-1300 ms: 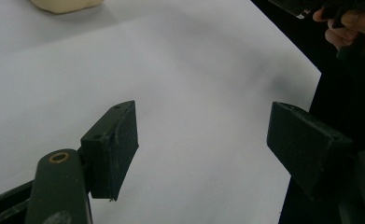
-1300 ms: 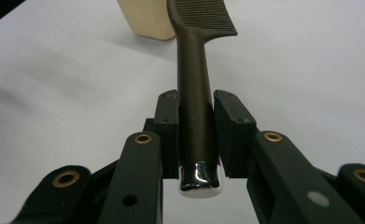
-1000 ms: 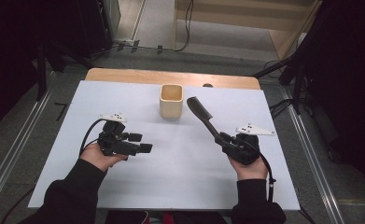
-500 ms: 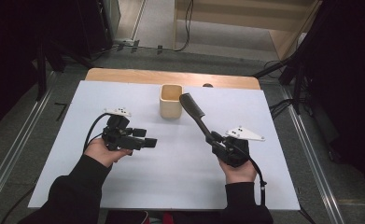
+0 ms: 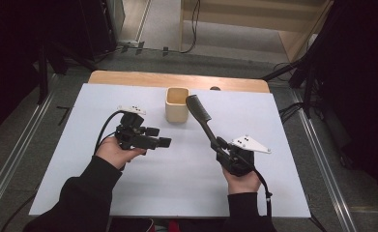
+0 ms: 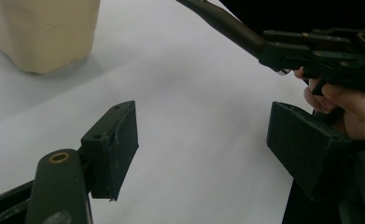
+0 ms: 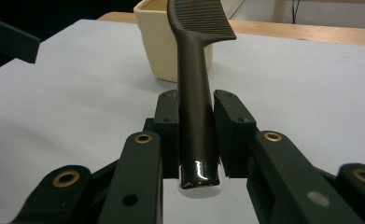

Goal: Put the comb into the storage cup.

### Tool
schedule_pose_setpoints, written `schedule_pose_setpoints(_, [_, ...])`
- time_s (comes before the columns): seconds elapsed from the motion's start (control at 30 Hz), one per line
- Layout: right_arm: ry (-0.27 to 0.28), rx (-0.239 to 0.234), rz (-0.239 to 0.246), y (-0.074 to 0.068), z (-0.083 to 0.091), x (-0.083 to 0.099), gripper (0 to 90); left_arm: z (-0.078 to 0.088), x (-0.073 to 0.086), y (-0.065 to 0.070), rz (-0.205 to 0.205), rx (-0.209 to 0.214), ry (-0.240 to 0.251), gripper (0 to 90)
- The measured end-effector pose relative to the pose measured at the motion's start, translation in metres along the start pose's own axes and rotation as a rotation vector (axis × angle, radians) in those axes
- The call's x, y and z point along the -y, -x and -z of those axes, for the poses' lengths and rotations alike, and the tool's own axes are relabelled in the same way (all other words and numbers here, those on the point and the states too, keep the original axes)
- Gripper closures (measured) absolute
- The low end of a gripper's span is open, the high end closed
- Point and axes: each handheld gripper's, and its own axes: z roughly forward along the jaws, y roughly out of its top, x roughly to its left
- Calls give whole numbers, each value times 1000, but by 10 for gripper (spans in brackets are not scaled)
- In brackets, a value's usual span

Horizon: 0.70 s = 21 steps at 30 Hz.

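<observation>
1. The person's right hand comes in from the bottom edge of the high view, on the right half of the desk, with the forearm pointing up the picture.
2. The right tongs point up and to the left, toward the far middle of the desk.
3. In the right gripper view, these tongs pinch the handle of a dark comb from both sides, with the silvery butt end sticking out just behind the pads.
4. The comb slants up from the tongs; its toothed head sits just right of a cream cup, seeming level with its rim.
5. The left hand lies at mid-left of the desk, wrist turned so its tongs point right, toward the other gripper.
6. The left tongs stand spread wide, with nothing but bare white desk between the pads.
7. The cup stands upright near the far middle of the desk, apart from both pairs of tongs.
</observation>
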Motion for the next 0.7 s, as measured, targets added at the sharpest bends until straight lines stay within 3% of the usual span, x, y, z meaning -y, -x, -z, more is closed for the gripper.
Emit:
schedule_pose_setpoints(0.17, [28,9,-19,-5,0,7,705,-6,-5,0,15,5,6,266])
schedule_pose_setpoints(0.4, [78,38,1,-14,0,14,706,-17,-10,2,20,0,3,267])
schedule_pose_setpoints(0.7, [127,76,-20,-16,-3,19,705,-28,-20,8,17,-18,5,271])
